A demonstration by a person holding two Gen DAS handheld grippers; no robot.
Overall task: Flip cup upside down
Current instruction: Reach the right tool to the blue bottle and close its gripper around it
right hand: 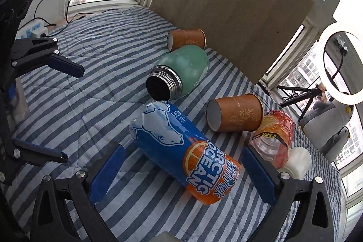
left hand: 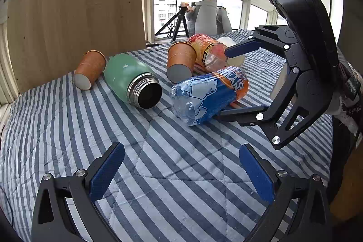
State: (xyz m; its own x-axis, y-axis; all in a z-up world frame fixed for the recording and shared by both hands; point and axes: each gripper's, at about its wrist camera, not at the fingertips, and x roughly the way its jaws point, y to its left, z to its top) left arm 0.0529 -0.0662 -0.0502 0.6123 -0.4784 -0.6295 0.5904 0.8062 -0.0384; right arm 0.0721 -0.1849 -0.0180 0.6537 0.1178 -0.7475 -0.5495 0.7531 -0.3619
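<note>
Orange paper cup [right hand: 236, 112] is lying on its side at 1 o'clock of the blue bottle [right hand: 181, 146], rim touching the orange bottle [right hand: 274, 135]. Right gripper [right hand: 181, 170] is straddling the blue bottle, spread; left gripper [left hand: 181, 170] is hovering spread, empty. Judgement: clear the bottle, pinch the cup's wall mid-body, rotate mouth-down.

The left gripper [left hand: 181, 170] hung with its blue-padded jaws spread wide, nothing between them, angled downward. The right gripper [right hand: 183, 170] was likewise wide open and gripped nothing, though its jaws straddled something lying below without closing on it. Seen from the left wrist view, the right gripper reached in from the right side, one finger [left hand: 244, 48] raised above the other, well ahead of the left one.
</note>
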